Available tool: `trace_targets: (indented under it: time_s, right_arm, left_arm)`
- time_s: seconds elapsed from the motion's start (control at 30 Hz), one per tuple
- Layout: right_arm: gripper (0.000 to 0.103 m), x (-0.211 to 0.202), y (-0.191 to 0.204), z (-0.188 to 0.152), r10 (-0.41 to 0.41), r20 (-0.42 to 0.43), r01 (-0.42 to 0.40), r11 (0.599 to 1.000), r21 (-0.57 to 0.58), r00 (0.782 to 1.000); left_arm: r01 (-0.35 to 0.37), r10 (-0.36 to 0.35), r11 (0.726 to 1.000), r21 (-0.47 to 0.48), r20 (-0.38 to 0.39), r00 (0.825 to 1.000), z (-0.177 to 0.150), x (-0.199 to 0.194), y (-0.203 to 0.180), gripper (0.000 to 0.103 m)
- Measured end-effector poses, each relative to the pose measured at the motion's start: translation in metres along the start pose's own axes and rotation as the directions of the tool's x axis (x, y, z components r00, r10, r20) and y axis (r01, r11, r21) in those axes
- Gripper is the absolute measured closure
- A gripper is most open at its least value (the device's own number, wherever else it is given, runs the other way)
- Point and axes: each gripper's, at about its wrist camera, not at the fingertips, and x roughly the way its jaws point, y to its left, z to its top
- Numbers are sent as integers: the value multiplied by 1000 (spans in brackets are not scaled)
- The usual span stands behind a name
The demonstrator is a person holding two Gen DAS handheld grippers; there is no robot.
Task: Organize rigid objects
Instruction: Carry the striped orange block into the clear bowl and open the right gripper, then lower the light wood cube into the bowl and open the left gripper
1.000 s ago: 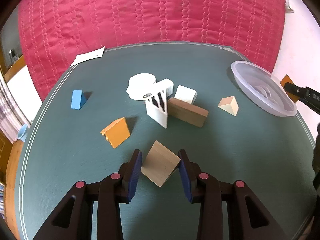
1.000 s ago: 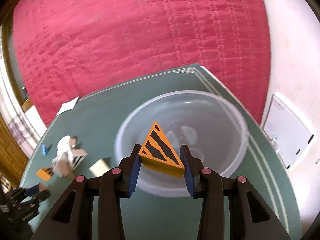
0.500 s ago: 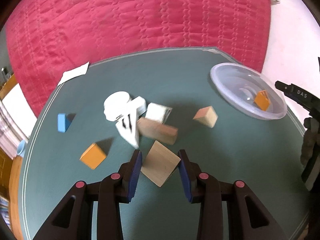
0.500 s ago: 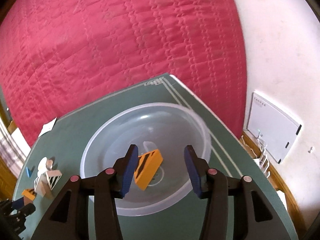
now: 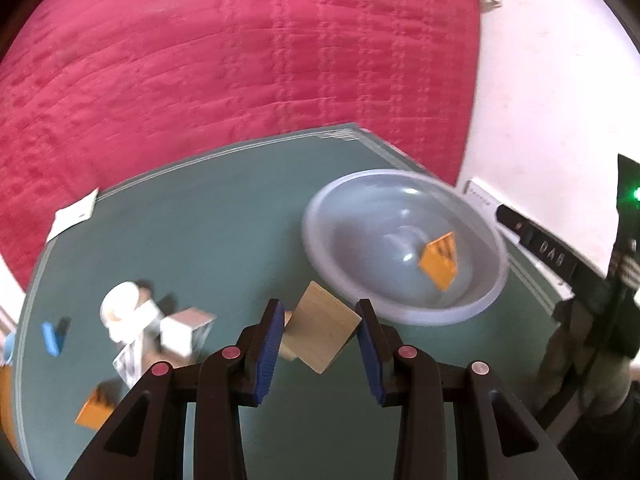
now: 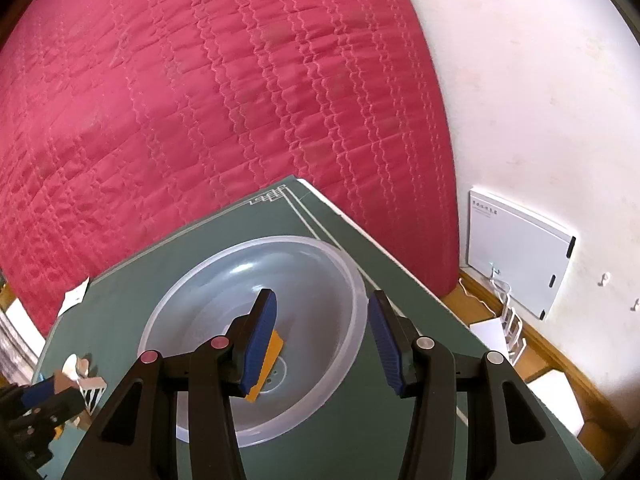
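- Left wrist view: the plain wooden block [image 5: 322, 328] sits low in the centre of the frame, clamped corner-up between the blue pads of my left gripper [image 5: 320, 344]. The pads press on two opposite faces, so it hangs like a diamond, which is why it looks tilted.
- Just above and right of the block lies the clear plastic bowl [image 5: 472, 308], resting on the green table [image 5: 208, 240]. I judge the bowl to be the collecting place, so the block is being carried that way.
- Inside the bowl, on its right slope, an orange striped wedge [image 5: 439, 258] already lies loose, touching no gripper.
- In the right wrist view that wedge [image 6: 276, 346] shows at lower centre, partly hidden behind the left finger [image 6: 260, 340]. My right gripper [image 6: 322, 342] hangs over the bowl [image 6: 356, 308] with its jaws parted and nothing between them.
- At the lower left of the left wrist view, the unsorted pile remains: a white round piece [image 5: 120, 308], a white cube [image 5: 178, 334], a blue block [image 5: 51, 338] and an orange block [image 5: 96, 410]. This part is blurred, so I cannot tell which pieces touch.
- A white paper slip [image 5: 74, 214] lies near the table's left edge, well apart from everything.
- Behind the table hangs a red quilted cloth [image 6: 200, 100].
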Motion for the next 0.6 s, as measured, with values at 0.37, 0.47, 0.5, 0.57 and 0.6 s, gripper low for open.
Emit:
trace_targets:
  time_s: [0.37,0.47,0.5,0.57,0.6]
  right_arm:
    - [53,-3,-5,1,-6,13,6,1000,23,1000]
    - [53,-3,-5,1,-5,14,5,1000,25,1000]
    - [53,-3,-5,1,-5,13,5,1000,24,1000]
    - [53,-3,-5,1,-6,12,6,1000,24,1000]
    - [53,-3,-5,1,-6,12,6,1000,24,1000]
  left_arm:
    - [64,-64,997,34,-19,998,24,36,-36,64]
    - [67,-66,997,38,-24,998,28,43,-40,64]
    - [68,-67,997,40,-26,997,30,46,-40,64]
    - [73,-72,997,40,-26,997,31,48,-43,64]
    - [77,-76,996,41,-24,997,32,49,-44,63]
